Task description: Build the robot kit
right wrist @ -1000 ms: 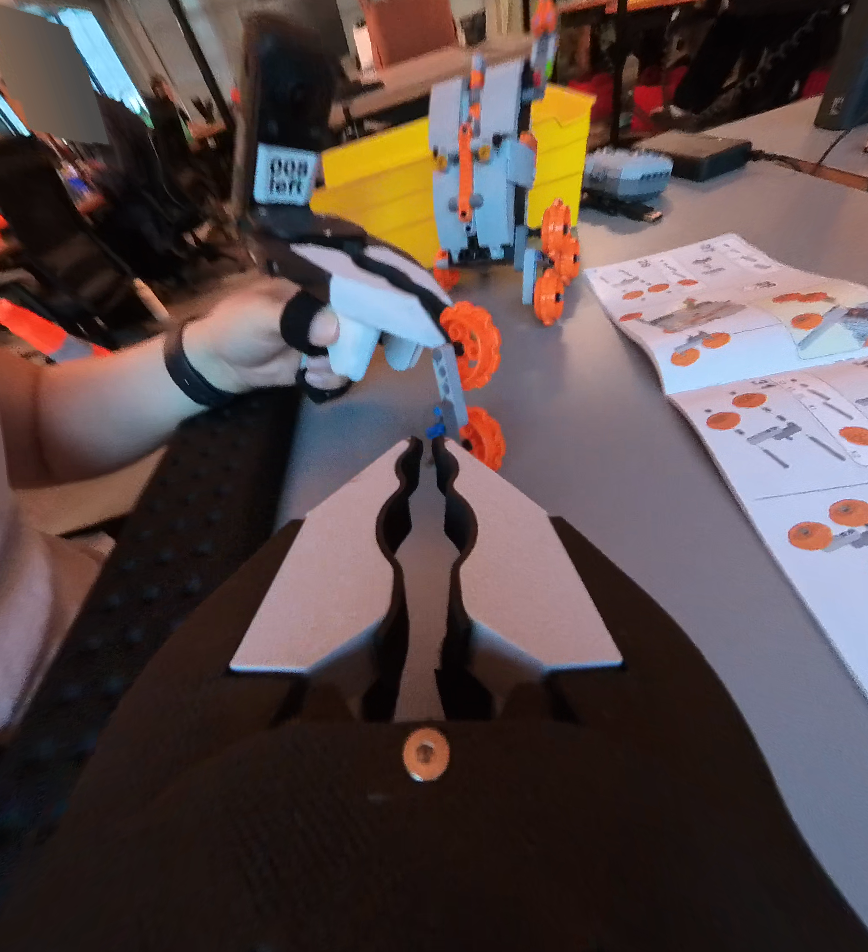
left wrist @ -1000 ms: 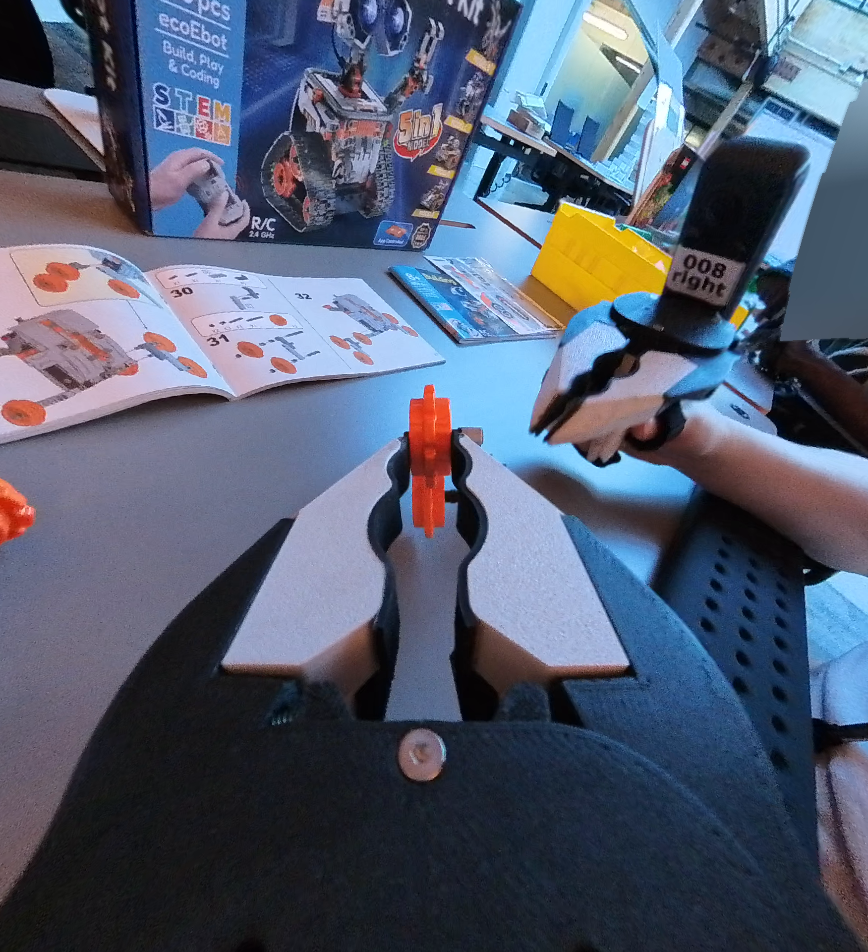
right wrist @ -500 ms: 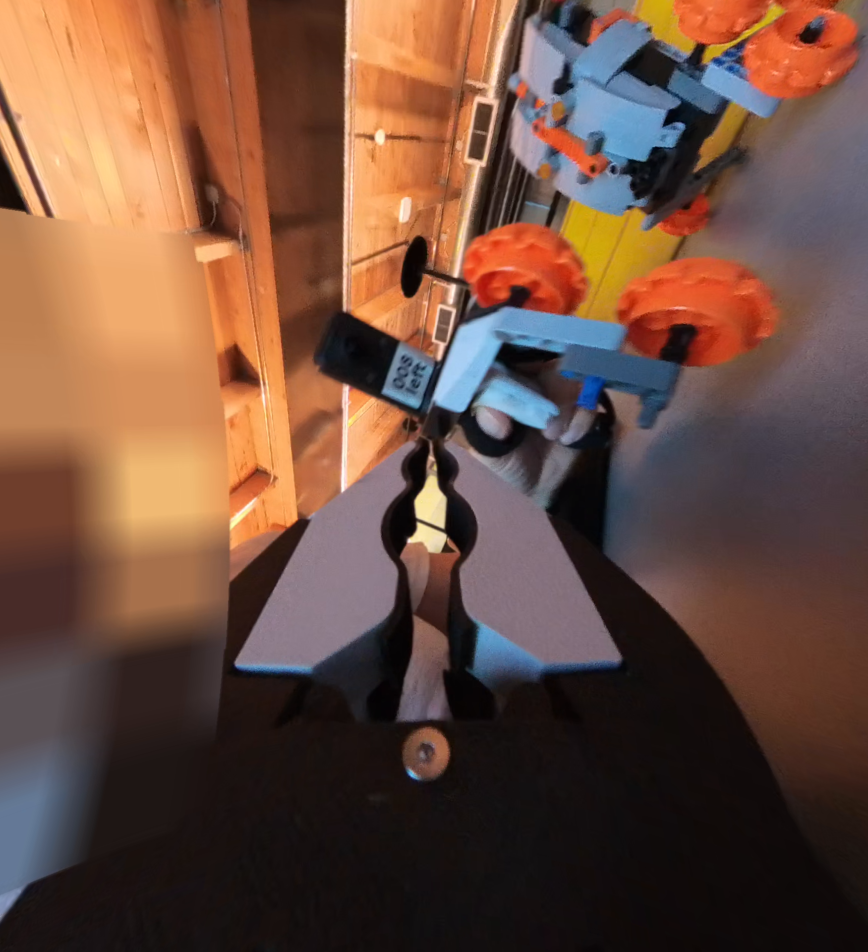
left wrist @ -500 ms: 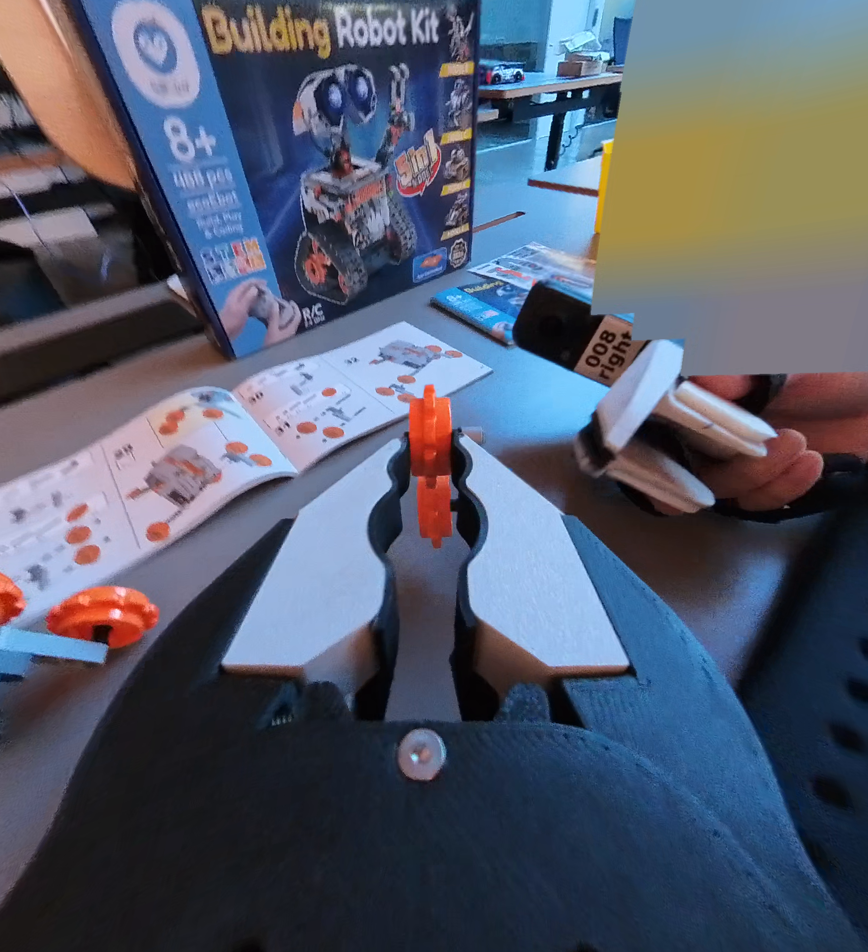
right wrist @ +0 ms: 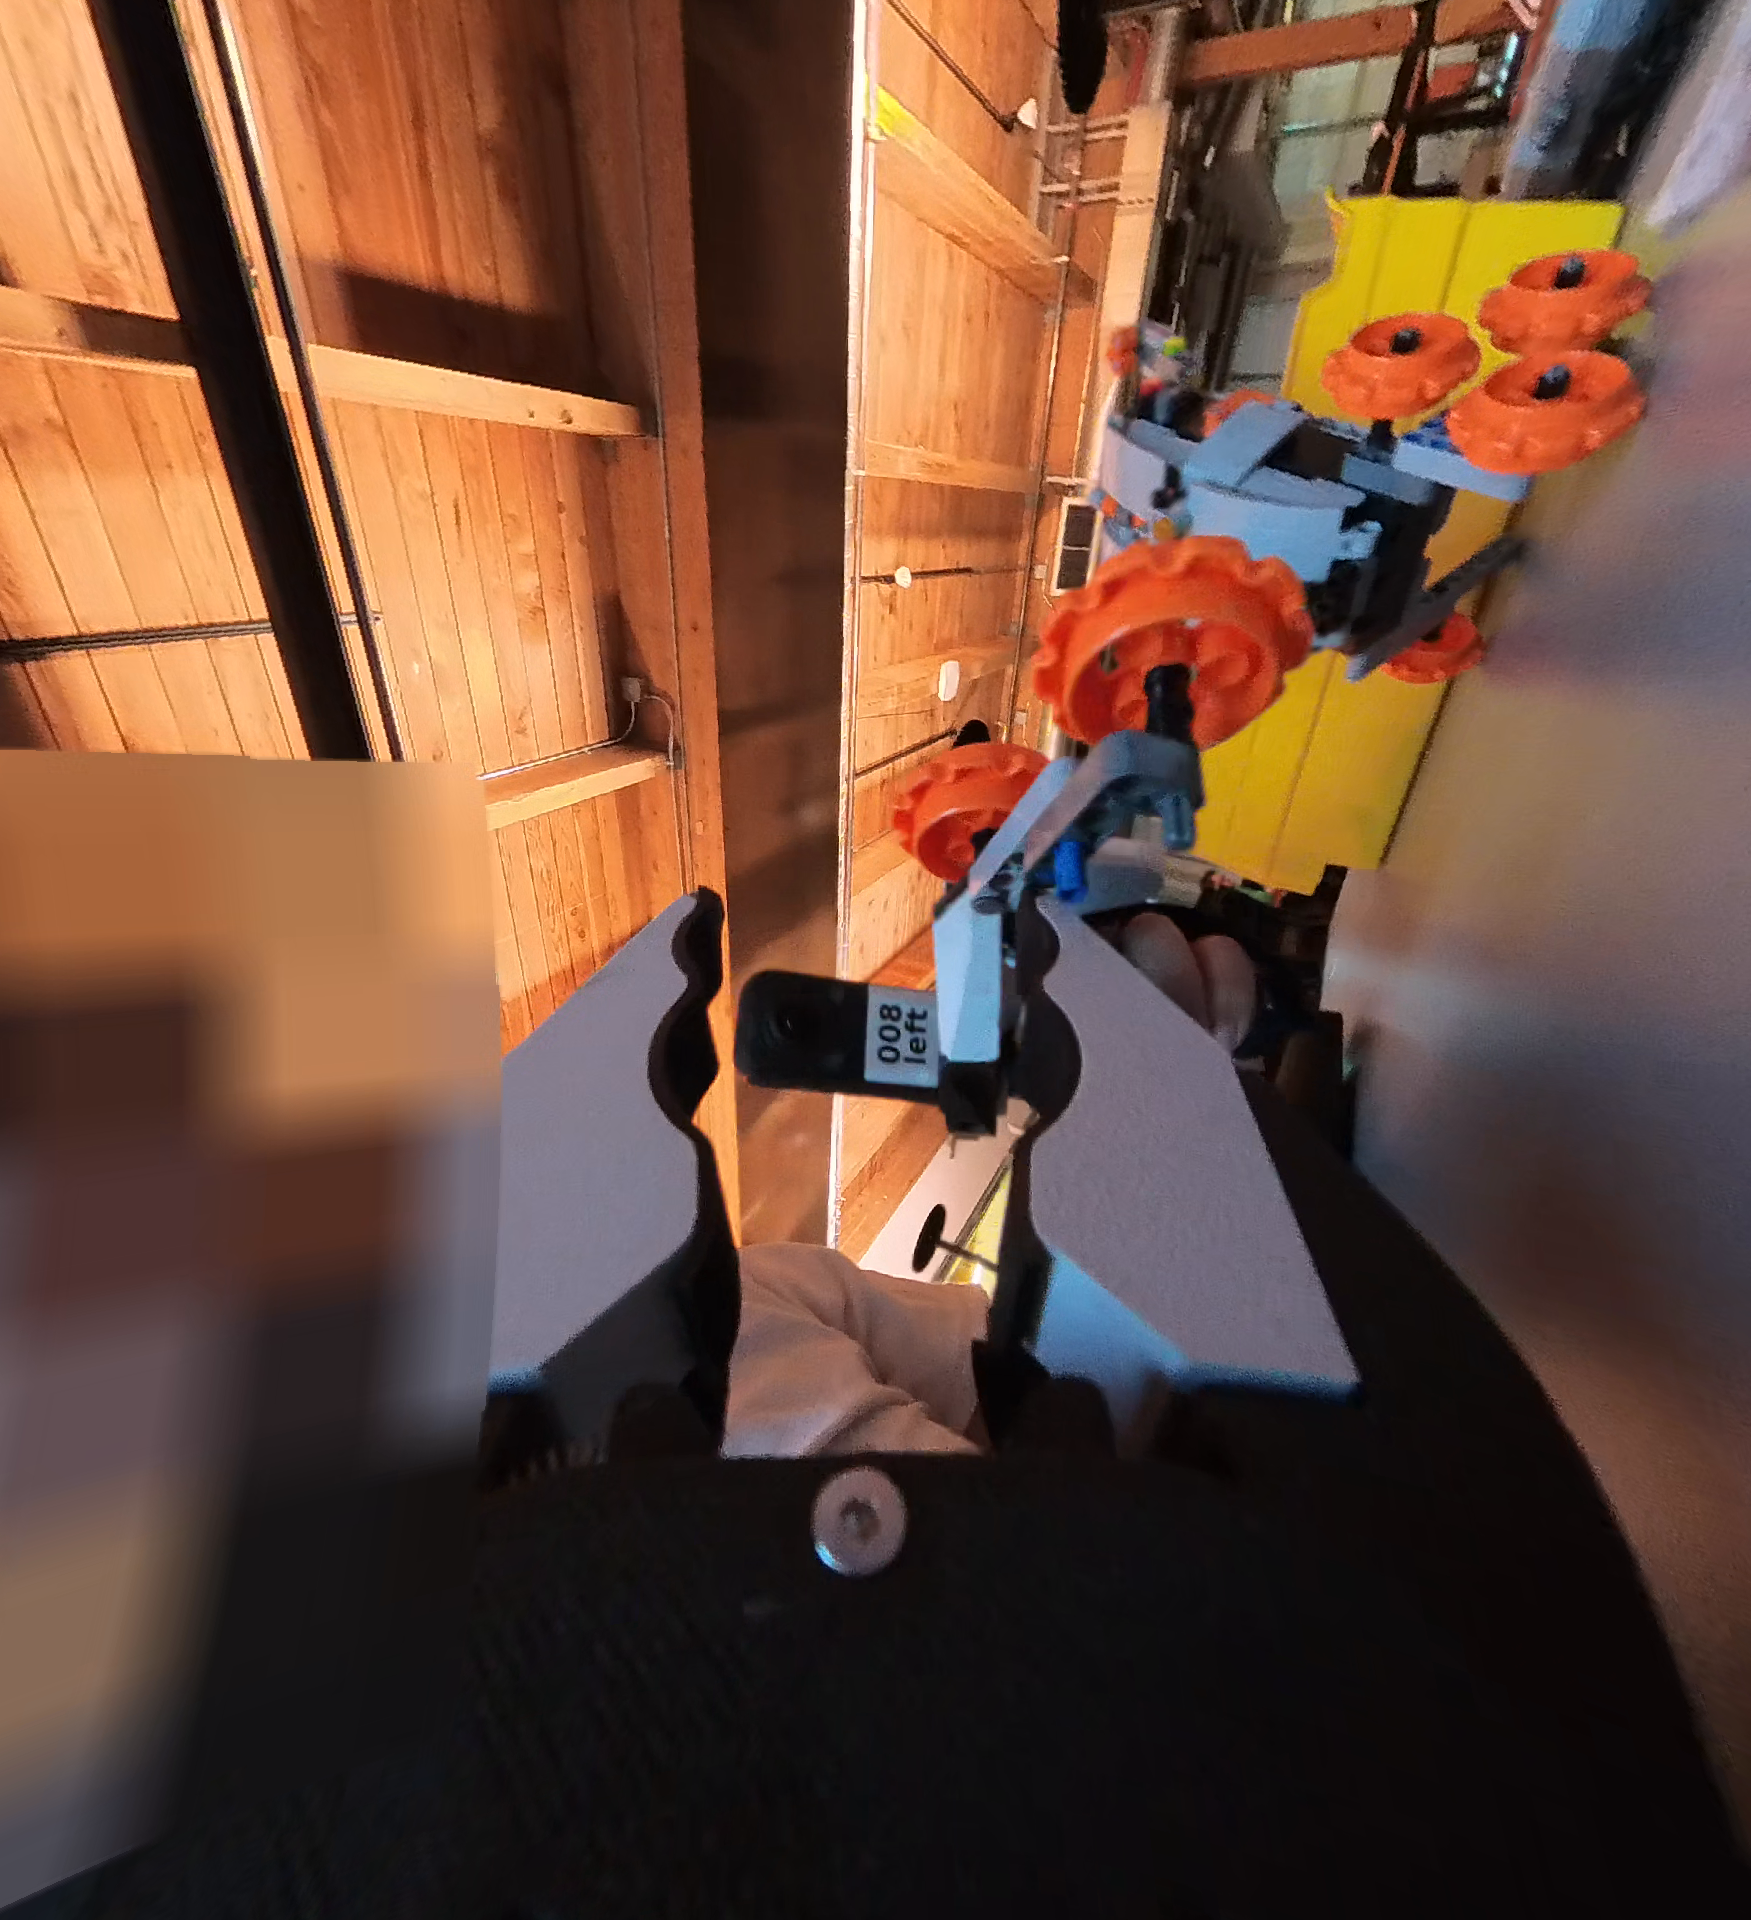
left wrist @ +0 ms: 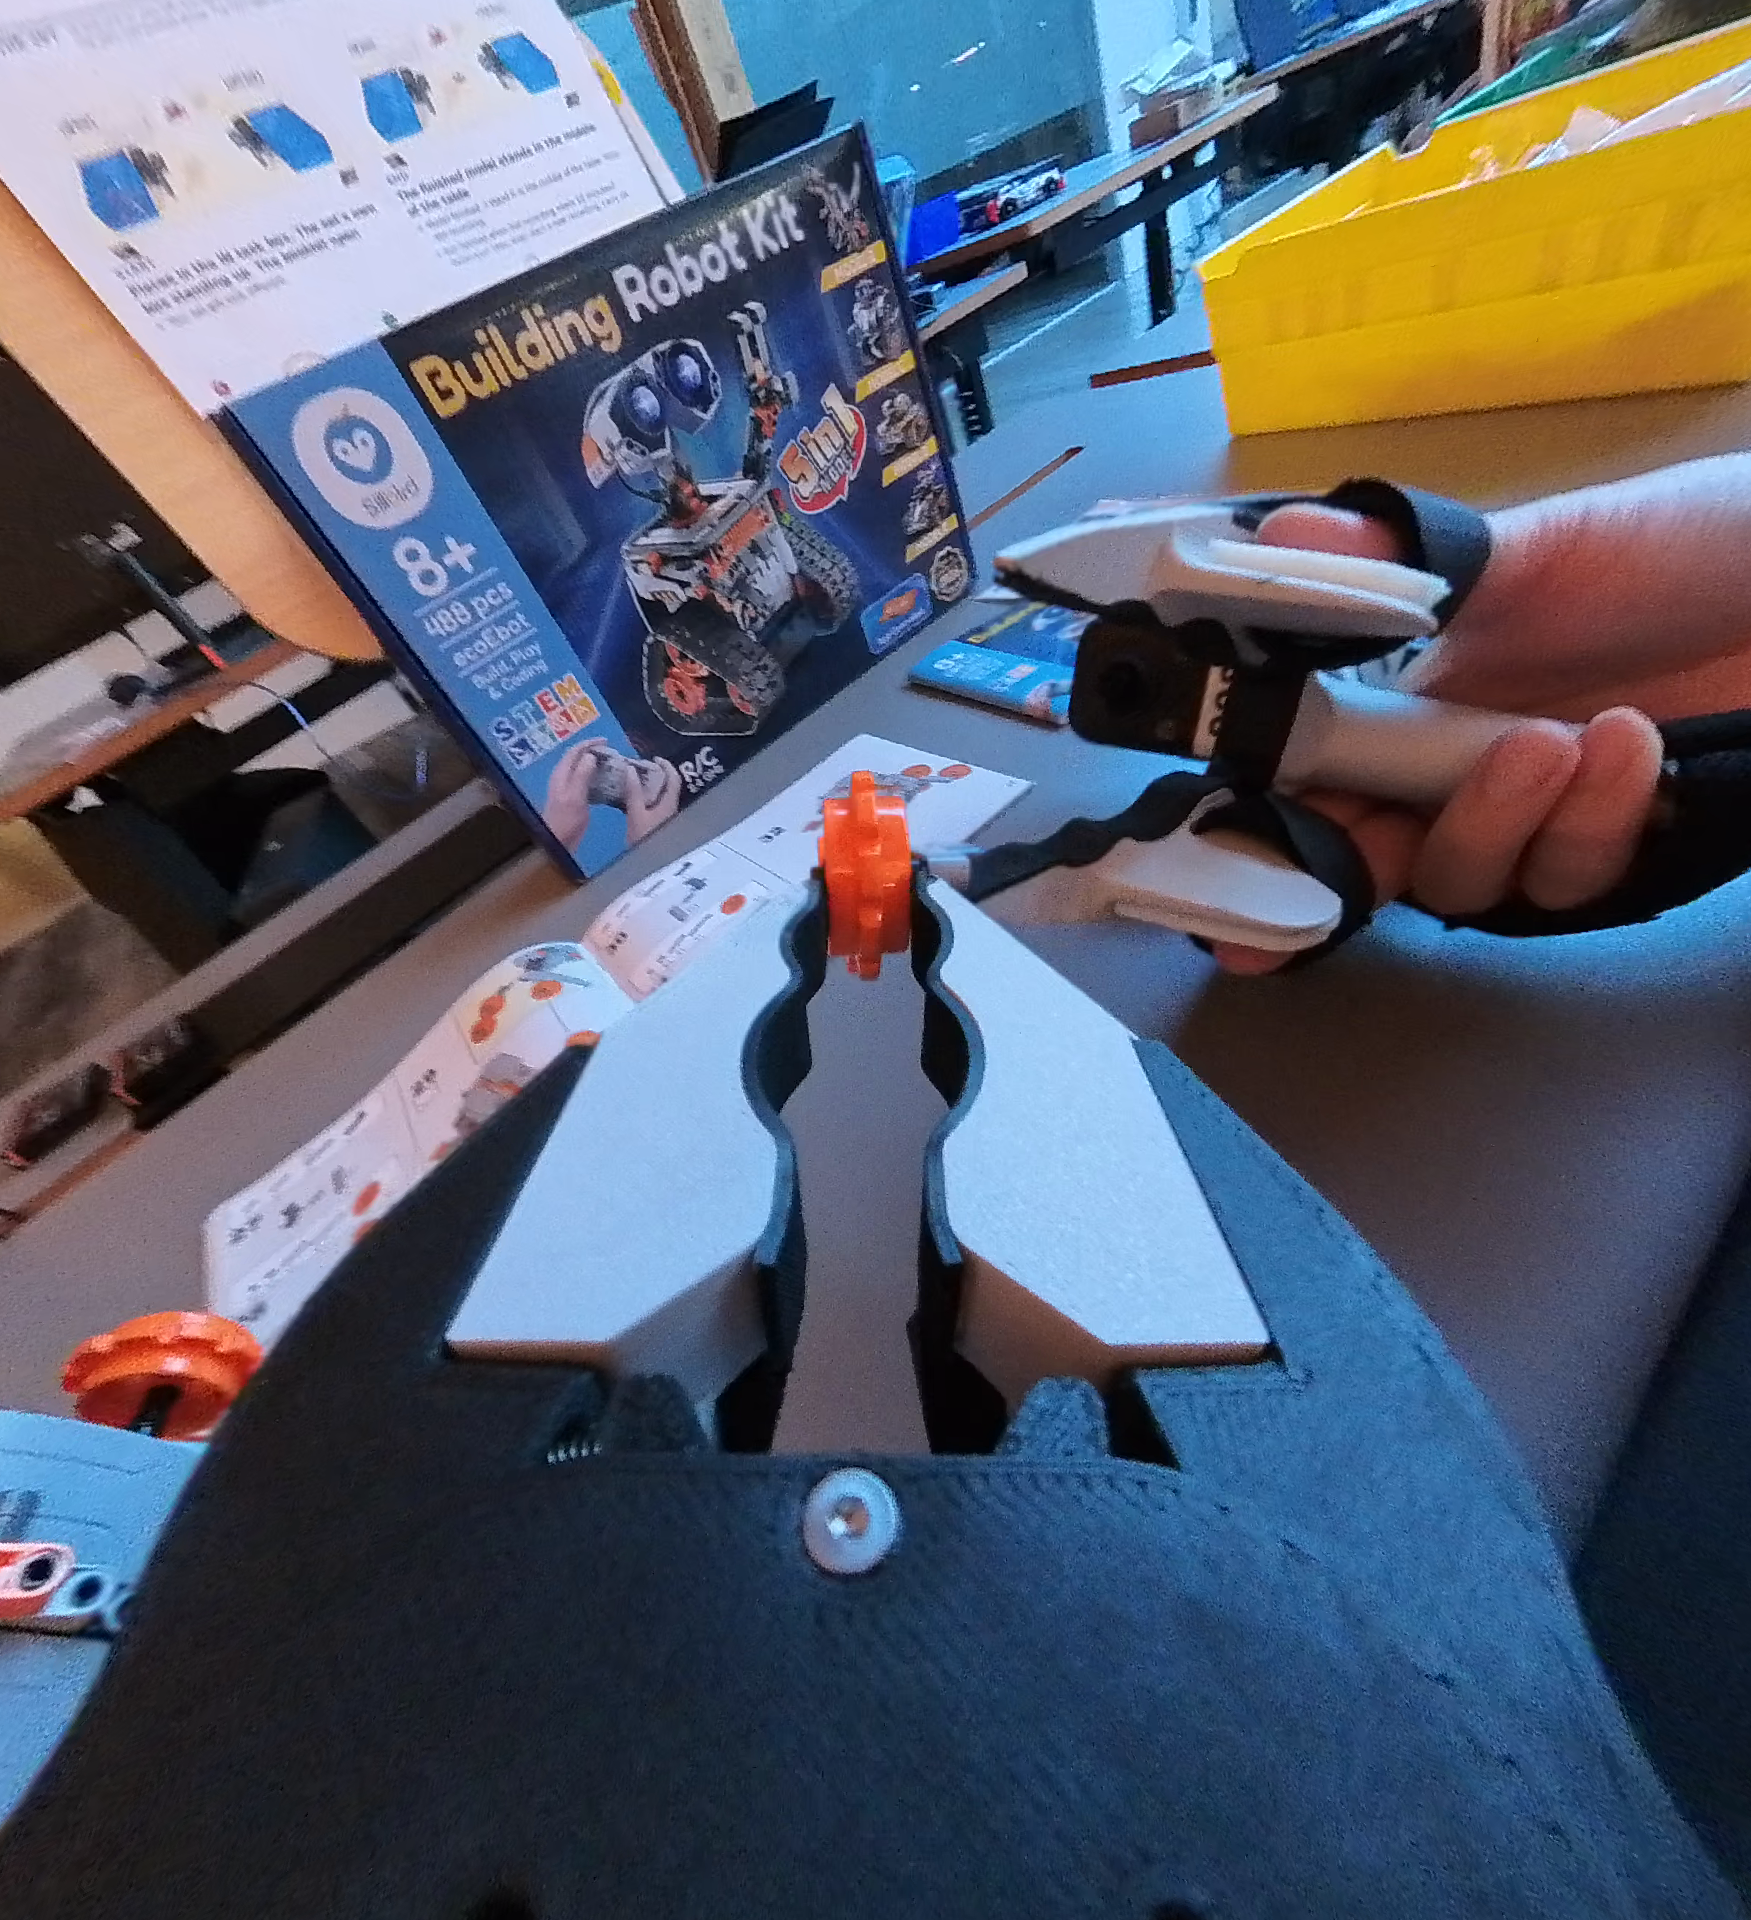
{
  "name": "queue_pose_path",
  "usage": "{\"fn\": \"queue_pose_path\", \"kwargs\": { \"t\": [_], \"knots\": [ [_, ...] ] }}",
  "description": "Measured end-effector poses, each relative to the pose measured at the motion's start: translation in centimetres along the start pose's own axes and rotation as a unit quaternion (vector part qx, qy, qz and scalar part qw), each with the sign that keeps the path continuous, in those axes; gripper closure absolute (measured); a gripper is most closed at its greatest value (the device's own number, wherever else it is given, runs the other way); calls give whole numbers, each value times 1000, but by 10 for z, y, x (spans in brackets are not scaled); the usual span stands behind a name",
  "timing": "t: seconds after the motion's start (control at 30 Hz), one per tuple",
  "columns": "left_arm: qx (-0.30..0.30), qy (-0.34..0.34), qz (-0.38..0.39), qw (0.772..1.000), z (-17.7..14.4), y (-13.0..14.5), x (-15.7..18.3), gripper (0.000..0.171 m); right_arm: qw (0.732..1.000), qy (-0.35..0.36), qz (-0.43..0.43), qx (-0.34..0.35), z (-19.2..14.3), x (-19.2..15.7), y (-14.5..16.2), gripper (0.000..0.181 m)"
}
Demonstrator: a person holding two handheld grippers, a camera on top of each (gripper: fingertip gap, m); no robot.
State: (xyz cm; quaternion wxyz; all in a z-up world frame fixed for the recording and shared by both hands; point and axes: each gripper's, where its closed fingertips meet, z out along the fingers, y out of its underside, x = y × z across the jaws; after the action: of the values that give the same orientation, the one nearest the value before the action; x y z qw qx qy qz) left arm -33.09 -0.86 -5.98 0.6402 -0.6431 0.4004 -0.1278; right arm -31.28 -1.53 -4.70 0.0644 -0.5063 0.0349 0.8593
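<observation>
Indoors: grey table (left wrist: 1370, 1091) (workshop), timber ceiling (right wrist: 435, 416).

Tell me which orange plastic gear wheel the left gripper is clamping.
The small orange gear wheel standing on edge between the left gripper fingertips. The other orange wheel sits low at left on the grey model, apart from the gripper.

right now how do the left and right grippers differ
The left gripper is shut on a small orange gear, fingers nearly together; the right gripper has its fingers spread wide and grips nothing. The left sits level over the table; the right is rolled on its side. Both have grey fingers on black bodies.
</observation>
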Motion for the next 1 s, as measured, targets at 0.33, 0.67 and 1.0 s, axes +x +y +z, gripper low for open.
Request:
{"fn": "queue_pose_path", "kwargs": {
  "t": [0.33,0.67,1.0],
  "knots": [
    [5,35,77,996,5,-4,29,162,993,17,-115,15,-8,-14,-15,161],
    [-15,74,50,996,9,5,38,162,984,70,-166,-4,-14,-4,-21,171],
    [38,150,-88,984,3,-11,41,132,969,114,-216,-30,-26,0,-35,177]
  ]
}}
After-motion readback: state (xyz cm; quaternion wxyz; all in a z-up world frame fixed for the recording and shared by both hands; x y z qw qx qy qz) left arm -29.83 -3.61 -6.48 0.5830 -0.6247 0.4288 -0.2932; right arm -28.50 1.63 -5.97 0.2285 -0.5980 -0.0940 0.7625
